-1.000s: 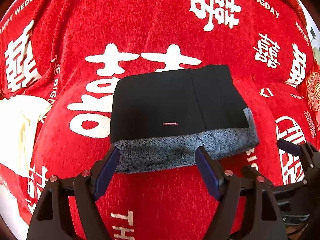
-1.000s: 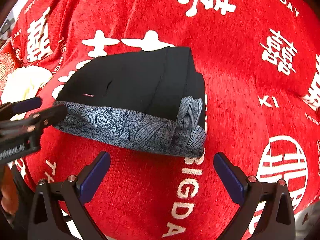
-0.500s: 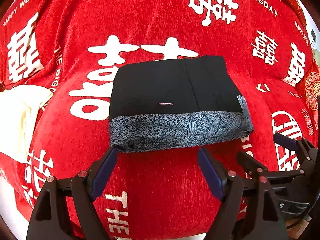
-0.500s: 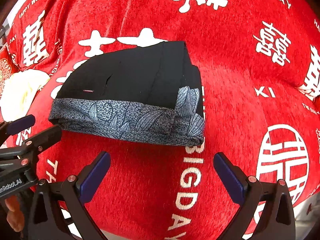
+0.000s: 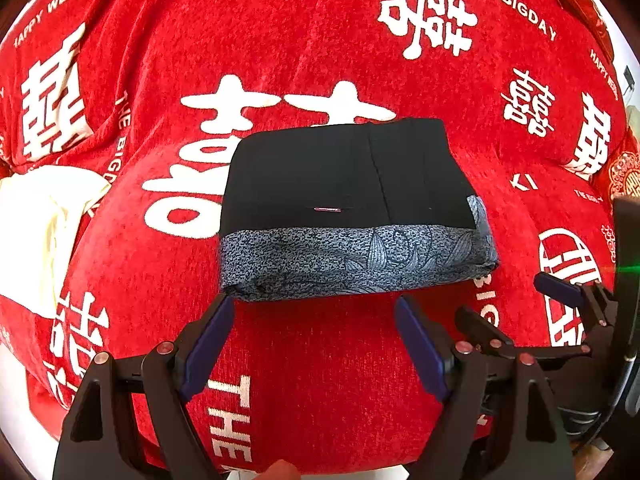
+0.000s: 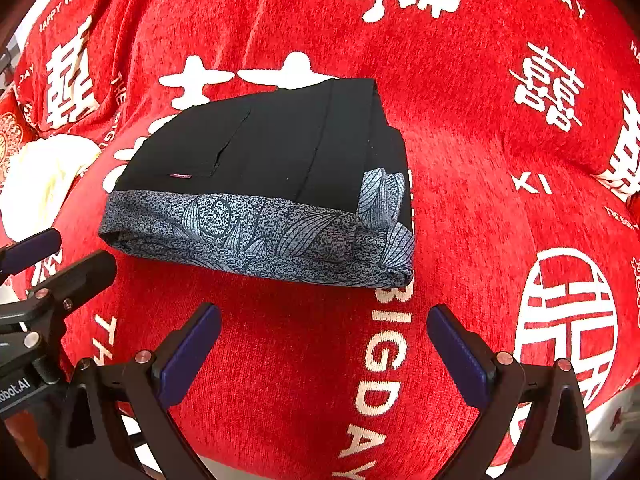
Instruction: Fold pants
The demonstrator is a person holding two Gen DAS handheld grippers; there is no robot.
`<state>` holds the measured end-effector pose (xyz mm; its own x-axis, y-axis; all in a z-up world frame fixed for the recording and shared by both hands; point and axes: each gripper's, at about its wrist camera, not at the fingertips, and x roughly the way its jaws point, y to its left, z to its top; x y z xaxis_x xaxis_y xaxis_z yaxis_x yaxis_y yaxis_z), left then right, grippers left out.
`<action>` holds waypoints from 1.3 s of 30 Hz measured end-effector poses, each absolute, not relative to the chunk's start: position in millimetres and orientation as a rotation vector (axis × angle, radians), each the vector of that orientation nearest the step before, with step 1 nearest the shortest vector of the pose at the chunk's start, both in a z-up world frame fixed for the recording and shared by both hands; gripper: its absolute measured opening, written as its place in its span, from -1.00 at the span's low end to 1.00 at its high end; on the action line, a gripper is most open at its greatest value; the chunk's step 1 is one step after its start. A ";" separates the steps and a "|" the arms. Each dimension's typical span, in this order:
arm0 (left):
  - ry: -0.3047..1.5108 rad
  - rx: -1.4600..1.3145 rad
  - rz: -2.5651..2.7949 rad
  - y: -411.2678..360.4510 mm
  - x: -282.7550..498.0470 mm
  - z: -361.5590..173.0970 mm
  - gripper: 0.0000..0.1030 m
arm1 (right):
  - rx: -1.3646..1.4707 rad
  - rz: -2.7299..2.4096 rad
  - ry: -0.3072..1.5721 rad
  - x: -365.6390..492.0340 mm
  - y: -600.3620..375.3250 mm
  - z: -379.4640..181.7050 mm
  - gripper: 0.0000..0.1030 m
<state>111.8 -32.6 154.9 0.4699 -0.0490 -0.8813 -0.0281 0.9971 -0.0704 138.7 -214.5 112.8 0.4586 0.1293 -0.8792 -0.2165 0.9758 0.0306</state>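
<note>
The pants [image 5: 344,184] lie folded into a compact black rectangle with a grey leaf-patterned band along the near edge, on the red cloth. They also show in the right wrist view [image 6: 272,176]. My left gripper [image 5: 316,312] is open and empty, just in front of the band. My right gripper [image 6: 324,324] is open and empty, in front of the pants' right end. Each gripper shows in the other's view: the right one [image 5: 516,304] at the right, the left one [image 6: 60,252] at the left.
The red cloth [image 5: 320,380] with white characters and lettering covers the whole surface; its front edge falls away just below the grippers. A cream-white garment [image 5: 36,224] lies at the left, also in the right wrist view [image 6: 44,180].
Both grippers have drawn back towards the front edge, away from the folded pants. The pants have not moved.
</note>
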 end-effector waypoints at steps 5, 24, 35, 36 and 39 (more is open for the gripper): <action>1.089 -0.105 -0.007 -28.7 112.4 152.9 0.64 | -0.102 0.214 1.078 139.6 -212.5 112.3 1.00; 1.101 -0.074 -0.013 -30.1 118.1 150.8 0.64 | -0.114 0.214 1.082 144.6 -208.6 112.4 1.00; 1.107 -0.081 -0.024 -29.5 120.5 149.1 0.65 | -0.123 0.211 1.072 145.7 -205.4 117.1 1.00; 1.107 -0.081 -0.026 -29.6 120.5 149.2 0.65 | -0.124 0.211 1.072 145.4 -205.0 117.5 1.00; 1.108 -0.082 -0.032 -30.0 120.7 149.6 0.65 | -0.128 0.213 1.071 145.3 -204.4 117.7 1.00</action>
<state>120.7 -30.0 149.6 0.4465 -0.0666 -0.8923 -0.0151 0.9965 -0.0819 145.3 -204.4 117.7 0.4612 0.1103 -0.8804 -0.2343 0.9722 -0.0010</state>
